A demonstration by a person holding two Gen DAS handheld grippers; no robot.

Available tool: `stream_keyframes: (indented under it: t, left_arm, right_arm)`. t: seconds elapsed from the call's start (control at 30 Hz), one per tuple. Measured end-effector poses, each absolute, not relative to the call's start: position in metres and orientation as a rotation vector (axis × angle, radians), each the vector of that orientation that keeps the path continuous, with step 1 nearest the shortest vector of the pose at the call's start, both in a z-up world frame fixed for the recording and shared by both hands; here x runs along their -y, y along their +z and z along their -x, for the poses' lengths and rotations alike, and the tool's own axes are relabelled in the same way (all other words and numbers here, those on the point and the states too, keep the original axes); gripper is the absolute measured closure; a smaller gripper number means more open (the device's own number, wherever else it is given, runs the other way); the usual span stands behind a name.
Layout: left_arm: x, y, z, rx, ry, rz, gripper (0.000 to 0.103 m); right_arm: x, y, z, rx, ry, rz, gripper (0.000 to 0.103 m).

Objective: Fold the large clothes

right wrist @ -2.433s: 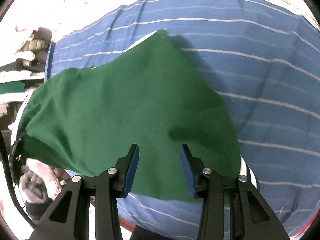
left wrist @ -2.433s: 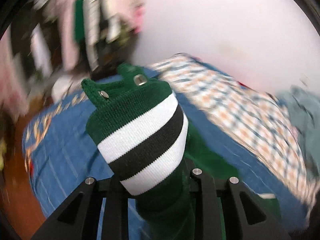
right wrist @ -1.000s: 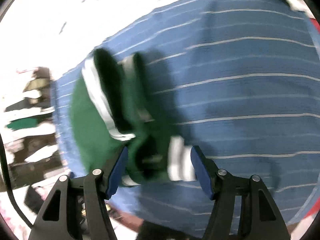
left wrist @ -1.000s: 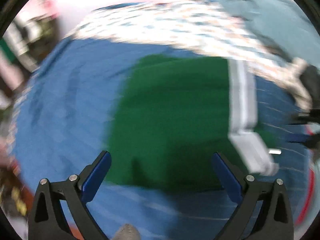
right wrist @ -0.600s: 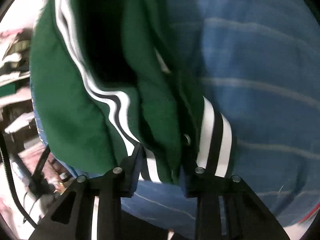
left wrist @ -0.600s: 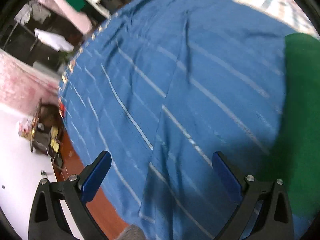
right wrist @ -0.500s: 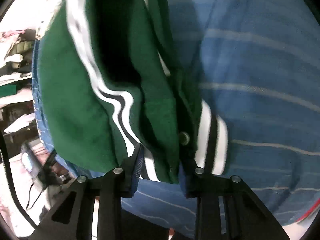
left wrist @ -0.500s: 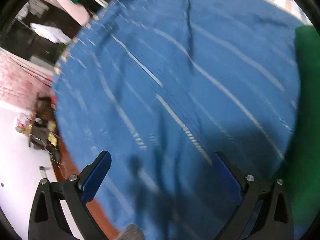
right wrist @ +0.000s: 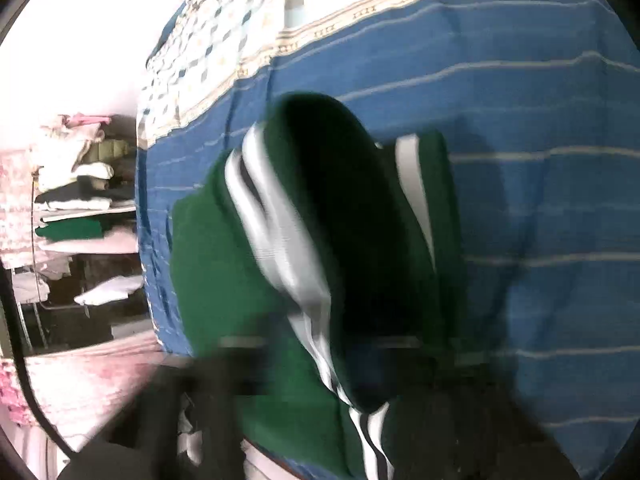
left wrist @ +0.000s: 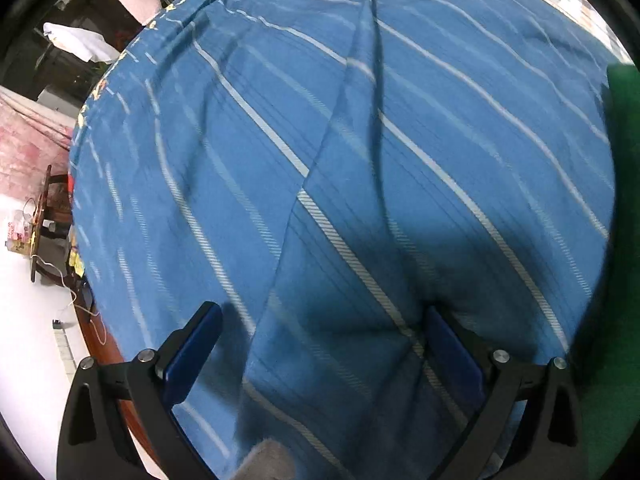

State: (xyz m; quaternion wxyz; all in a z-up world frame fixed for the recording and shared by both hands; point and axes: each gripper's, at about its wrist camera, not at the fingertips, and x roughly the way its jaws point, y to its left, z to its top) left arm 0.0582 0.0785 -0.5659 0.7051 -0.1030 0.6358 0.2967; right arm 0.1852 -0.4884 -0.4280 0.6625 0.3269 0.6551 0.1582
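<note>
A: Bedsheet, blue with thin white stripes, fills the left wrist view. The left gripper points steeply down at it, jaws spread wide, blue pads well apart, nothing between them but a long crease in the sheet.

B: And the garment?

A: Only a sliver of it here: the green jacket runs down the right edge of the view, lying on the sheet, clear of the left gripper's fingers. Off to the left, past the bed's edge, a white cloth hangs in a dark corner.

B: Over to the right wrist view.

A: Blurred, but readable. The green jacket hangs bunched in the middle, white and black striped trim running down its folds, dark lining gaping open beside it. The right gripper is smeared by motion low in the frame; its jaws have just been closing and now sit clamped on the jacket's fabric near the striped trim.

B: Background?

A: The striped bedsheet behind, a checked quilt at the top, and shelves of folded clothes on the left.
</note>
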Motion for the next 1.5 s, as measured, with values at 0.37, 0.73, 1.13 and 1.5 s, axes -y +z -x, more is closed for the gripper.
stream_keyframes:
  t: [0.37,0.73,1.13,1.5]
  left_arm:
    - [-0.054,-0.460,-0.064,-1.217,0.616,0.211,0.000]
    - [0.006,-0.462,-0.084,-1.227,0.471,0.124,0.000]
    - [0.039,-0.451,-0.086,-1.221,0.393,0.053,0.000]
    - [0.057,-0.493,-0.104,-1.303,0.360,-0.024,0.000]
  right_arm:
    - [0.511,-0.428,-0.218,-1.542,0.177,-0.683,0.098]
    - [0.506,-0.422,-0.129,-1.676,0.282,-0.710,0.069]
    - [0.482,-0.421,-0.086,-1.618,0.252,-0.657,0.101]
    - [0.491,-0.468,-0.086,-1.804,0.104,-0.715,0.093]
